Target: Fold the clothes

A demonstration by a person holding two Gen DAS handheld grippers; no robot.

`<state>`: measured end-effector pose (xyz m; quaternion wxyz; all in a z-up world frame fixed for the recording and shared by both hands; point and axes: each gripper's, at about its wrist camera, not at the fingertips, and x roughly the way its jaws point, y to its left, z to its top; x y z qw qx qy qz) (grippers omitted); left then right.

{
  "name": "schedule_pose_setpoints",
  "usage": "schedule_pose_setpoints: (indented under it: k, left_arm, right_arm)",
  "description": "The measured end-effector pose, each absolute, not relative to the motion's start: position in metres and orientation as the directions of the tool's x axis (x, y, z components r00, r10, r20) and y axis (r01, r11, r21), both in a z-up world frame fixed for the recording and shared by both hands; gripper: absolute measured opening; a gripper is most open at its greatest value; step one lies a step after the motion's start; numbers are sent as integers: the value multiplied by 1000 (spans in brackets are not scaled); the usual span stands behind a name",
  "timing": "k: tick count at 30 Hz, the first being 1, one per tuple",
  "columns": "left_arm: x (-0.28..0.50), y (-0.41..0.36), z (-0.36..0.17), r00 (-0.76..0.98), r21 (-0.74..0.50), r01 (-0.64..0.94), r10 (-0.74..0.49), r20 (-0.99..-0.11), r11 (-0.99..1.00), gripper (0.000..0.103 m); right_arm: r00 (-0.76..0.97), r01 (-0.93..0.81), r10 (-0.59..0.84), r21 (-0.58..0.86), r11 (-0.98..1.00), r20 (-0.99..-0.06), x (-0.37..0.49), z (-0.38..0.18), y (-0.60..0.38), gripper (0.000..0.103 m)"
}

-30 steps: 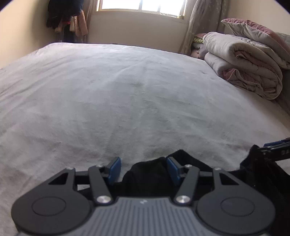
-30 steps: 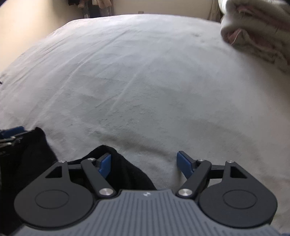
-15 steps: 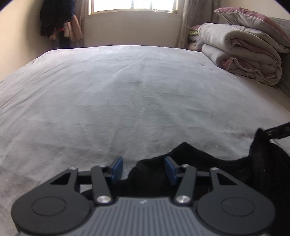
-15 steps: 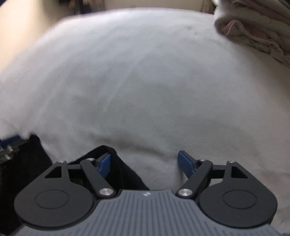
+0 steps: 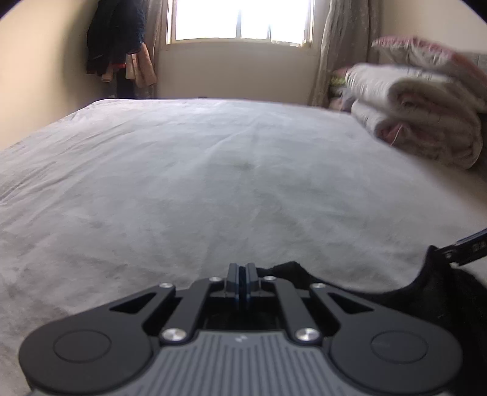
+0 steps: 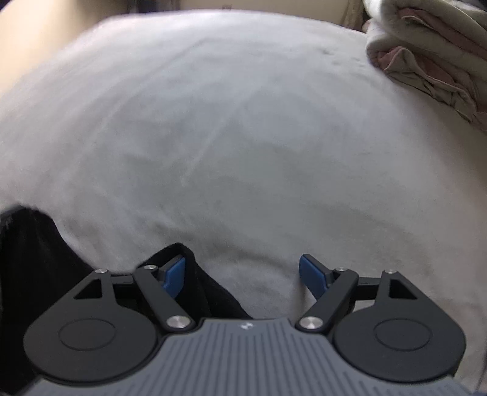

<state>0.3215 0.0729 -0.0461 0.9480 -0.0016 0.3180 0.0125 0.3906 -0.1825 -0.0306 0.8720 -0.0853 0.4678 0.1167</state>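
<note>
Okay, one black garment [image 5: 441,292] lies low at the near edge of the bed [image 5: 213,189], bunched just in front of both tools; in the right wrist view the same cloth [image 6: 33,262] shows at the left edge and under the left finger. The left gripper [image 5: 242,275] has its blue pads pressed together; black cloth sits right beside and behind them, but whether any of it is pinched between the pads I cannot tell, since the linkage hides that spot. The right gripper [image 6: 242,275] stands wide apart, nothing between its pads; its left pad rests against a raised fold of the cloth, its right pad sits over bare sheet. The garment looks soft, light and limp, likely knit, so I judge it will sag and drape from wherever it is pinched, will not slip much on the fuzzy grey sheet, and is in no way fragile. Best hold, as a judgement: an edge or corner, one per tool and well apart, so the cloth spreads flat between them instead of hanging in a clump. What kind of garment it is I cannot tell, too little shows. Count: one black garment, two grippers, one bed, one stack of folded quilts [image 5: 426,112] at far right, one window [image 5: 240,19], one bunch of hanging clothes [image 5: 118,39] in the far left corner.
</note>
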Motion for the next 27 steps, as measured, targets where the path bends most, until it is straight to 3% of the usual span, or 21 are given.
schedule_pose_setpoints:
  k: [4,11,15,20,27]
  left_arm:
    - [323,68,-48,790,35,-30,45,-612,999,5]
    - [310,87,-23,832,-155,3,-88,-548,988,7]
    - [310,87,-23,828,-203,48,-152,-539,978,9]
    - [314,83,-29,813,-180,37,-134,-566,983,10]
    - [318,74,-31,793,-222,108,-219,-568,969,14]
  right_arm:
    - [531,-301,133,-40,953,-837,388,-30,-177,81]
    - [520,-297,50,-126,946,-853,388,-27,-169,83]
    - [498,-296,72,-91,951,-864,385,-17,-170,88]
    - [475,-325,139,-27,945,-869,384,-10,-170,94]
    - [577,-245,163,21,969,-800,352,-2,-216,92]
